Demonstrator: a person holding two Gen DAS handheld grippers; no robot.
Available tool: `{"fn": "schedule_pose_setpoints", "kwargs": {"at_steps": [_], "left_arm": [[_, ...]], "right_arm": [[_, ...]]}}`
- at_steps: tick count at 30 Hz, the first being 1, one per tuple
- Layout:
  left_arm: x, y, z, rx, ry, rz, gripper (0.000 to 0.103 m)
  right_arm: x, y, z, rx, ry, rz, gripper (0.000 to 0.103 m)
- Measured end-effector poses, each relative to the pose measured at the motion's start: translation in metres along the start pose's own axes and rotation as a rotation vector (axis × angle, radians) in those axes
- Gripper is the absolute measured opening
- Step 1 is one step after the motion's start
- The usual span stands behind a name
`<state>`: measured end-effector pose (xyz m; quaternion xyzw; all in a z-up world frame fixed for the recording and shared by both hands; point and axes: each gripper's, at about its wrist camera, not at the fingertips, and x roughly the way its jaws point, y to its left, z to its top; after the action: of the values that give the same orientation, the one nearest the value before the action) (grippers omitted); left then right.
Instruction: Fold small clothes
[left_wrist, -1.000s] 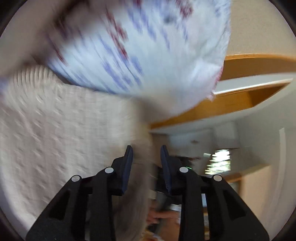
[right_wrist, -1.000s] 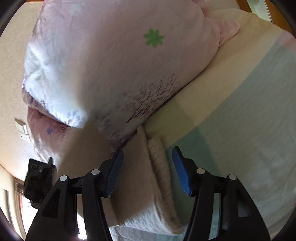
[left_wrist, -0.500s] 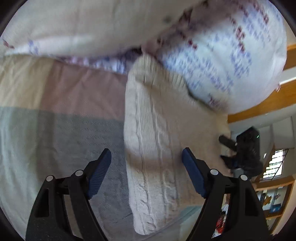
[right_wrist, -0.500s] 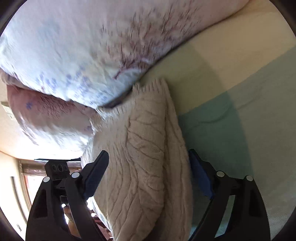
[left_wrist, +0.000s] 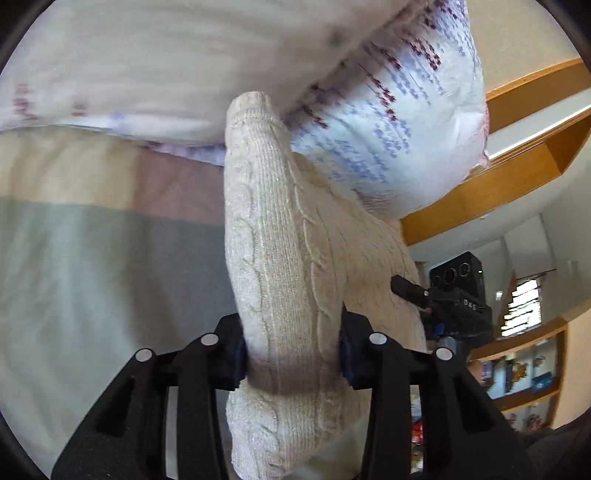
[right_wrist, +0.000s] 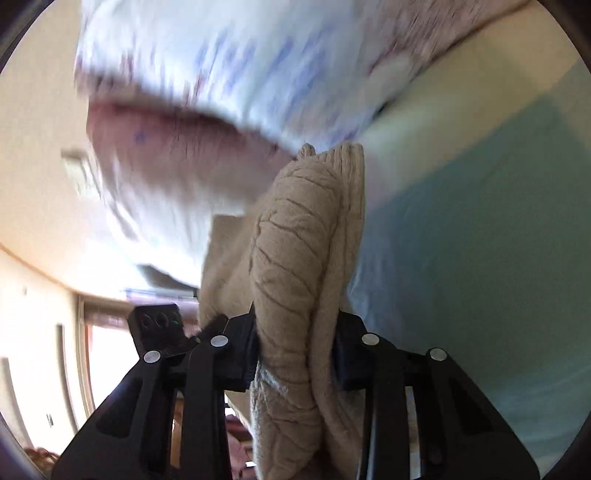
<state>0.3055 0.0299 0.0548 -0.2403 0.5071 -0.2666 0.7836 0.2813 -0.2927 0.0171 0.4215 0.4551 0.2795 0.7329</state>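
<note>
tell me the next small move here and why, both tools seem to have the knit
Probably lift both tools together and draw the cream cable-knit sweater toward you, away from the floral pillow. The left tool and right tool are each shut on a bunched thickness of it, and its far end still sits against the pillow, so it needs open striped bedsheet to be laid flat.

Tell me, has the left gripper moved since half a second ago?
Yes. The left gripper has closed onto the cream knit sweater, which stood between open fingers before.
</note>
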Motion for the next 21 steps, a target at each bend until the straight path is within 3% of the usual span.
{"fn": "schedule_pose_setpoints", "kwargs": {"at_steps": [1,3,4,5,7,8,12,13,14,17,19,21], "left_arm": [[-0.005,0.007,-0.006,0.014,-0.005,0.072,0.051],[-0.011,0.023,-0.019,0.012,0.003,0.275,0.052],[-0.02,0.029,-0.024,0.004,-0.007,0.306,0.055],[-0.031,0.03,-0.03,-0.007,-0.043,0.292,0.058],[-0.06,0.028,-0.047,0.001,-0.147,0.317,0.08],[-0.069,0.024,-0.053,0.017,-0.184,0.341,0.083],[-0.084,0.013,-0.07,0.064,-0.23,0.414,0.087],[-0.083,0.008,-0.072,0.078,-0.228,0.426,0.091],[-0.082,0.007,-0.078,0.086,-0.226,0.436,0.092],[-0.079,0.003,-0.093,0.098,-0.219,0.518,0.098],[-0.079,0.005,-0.106,0.101,-0.244,0.561,0.101],[-0.076,0.006,-0.117,0.1,-0.24,0.577,0.101]], "right_arm": [[0.011,0.0,-0.005,-0.011,0.024,-0.033,0.037],[0.037,-0.005,-0.013,-0.025,0.09,-0.197,0.04],[0.037,-0.005,-0.014,-0.022,0.074,-0.235,0.047],[0.03,-0.003,-0.015,-0.011,0.03,-0.225,0.047],[0.001,0.006,-0.019,-0.017,-0.124,-0.196,0.051],[-0.01,0.011,-0.019,-0.025,-0.176,-0.18,0.051],[0.0,0.018,-0.012,-0.036,-0.119,-0.199,0.051],[0.01,0.019,-0.01,-0.042,-0.093,-0.216,0.042],[0.023,0.02,-0.01,-0.046,-0.063,-0.229,0.008],[0.031,0.031,-0.009,-0.127,-0.124,-0.365,0.008],[0.022,0.022,0.004,-0.102,-0.185,-0.427,0.007],[0.022,0.007,0.017,-0.068,-0.178,-0.505,0.007]]}}
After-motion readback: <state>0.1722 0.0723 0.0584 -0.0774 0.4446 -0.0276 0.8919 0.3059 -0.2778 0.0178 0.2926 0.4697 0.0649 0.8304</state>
